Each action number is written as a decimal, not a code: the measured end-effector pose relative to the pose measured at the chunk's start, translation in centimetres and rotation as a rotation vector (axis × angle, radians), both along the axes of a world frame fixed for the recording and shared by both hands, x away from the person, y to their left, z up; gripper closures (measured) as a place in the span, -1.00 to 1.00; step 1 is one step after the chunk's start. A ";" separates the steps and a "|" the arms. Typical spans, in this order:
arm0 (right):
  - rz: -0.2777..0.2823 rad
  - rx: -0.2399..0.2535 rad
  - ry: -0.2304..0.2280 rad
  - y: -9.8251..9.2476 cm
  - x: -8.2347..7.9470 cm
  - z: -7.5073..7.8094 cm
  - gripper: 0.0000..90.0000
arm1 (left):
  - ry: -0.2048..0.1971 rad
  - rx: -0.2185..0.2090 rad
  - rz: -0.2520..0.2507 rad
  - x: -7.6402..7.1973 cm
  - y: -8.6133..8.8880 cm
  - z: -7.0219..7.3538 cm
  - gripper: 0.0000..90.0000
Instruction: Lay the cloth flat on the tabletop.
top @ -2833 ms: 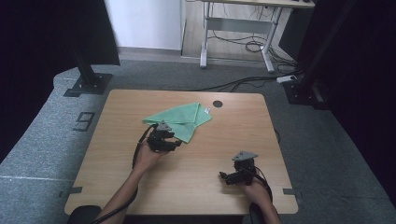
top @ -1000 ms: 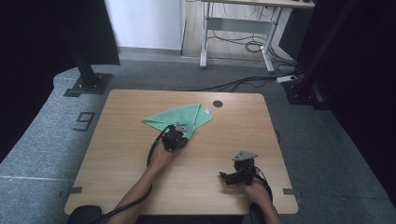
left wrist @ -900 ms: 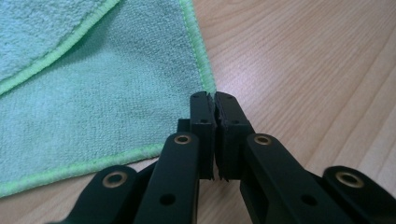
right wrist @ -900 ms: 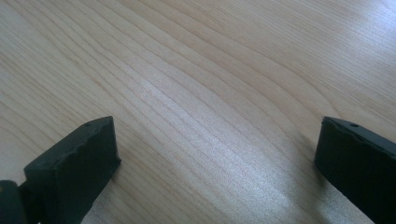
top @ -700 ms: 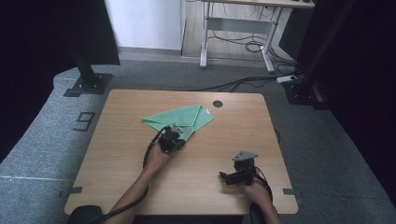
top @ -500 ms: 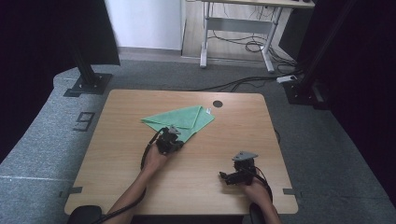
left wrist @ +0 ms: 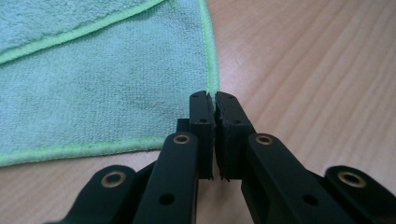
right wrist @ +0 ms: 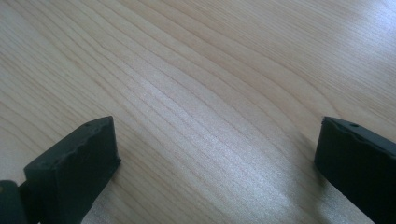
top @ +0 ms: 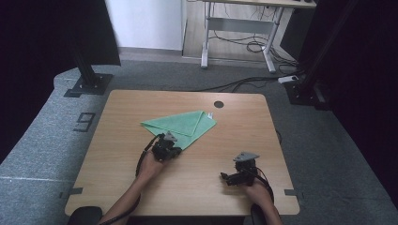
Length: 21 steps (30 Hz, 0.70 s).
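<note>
Towel [top: 180, 125] lies folded, centre of table [top: 117, 187] in high view; left gripper [left wrist: 214, 100] pinched tight on near corner hem, thin bite, could slip mid-pull and undo fold. Right gripper [right wrist: 217, 140] gaping wide over bare wood, lower right, can't pin cloth

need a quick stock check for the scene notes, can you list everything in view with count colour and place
cloth: one, green with a lighter green hem, folded to a triangle, flat on the table's far middle
table: one, light wood, centre of the high view, on grey carpet
cable hole: one, dark, round, in the tabletop near its far edge
desk frame: one, pale metal, beyond the table, with dark cables on the floor beneath
black stands: two, one past each far corner of the table
left gripper: one, black, jaws shut on the cloth's near corner
right gripper: one, black, jaws open, on bare wood near the table's front right
forearms: two, entering from the bottom edge
</note>
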State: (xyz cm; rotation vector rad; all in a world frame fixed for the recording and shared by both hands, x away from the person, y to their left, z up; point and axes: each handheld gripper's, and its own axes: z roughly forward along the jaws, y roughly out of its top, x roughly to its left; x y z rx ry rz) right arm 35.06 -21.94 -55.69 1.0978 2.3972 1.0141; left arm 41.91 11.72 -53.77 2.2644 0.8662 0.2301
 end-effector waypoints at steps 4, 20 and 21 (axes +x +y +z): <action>0.000 0.000 0.000 0.0 0.0 0.0 -1.00 | 0.000 0.000 -0.011 -0.6 0.2 0.0 0.90; 0.000 -0.001 0.000 0.0 0.0 0.0 -1.00 | 0.009 -0.028 -0.039 -4.2 1.2 -0.2 0.88; 0.000 -0.001 0.000 0.0 0.0 0.0 -1.00 | 0.008 -0.033 -0.044 -4.7 1.2 -0.2 0.87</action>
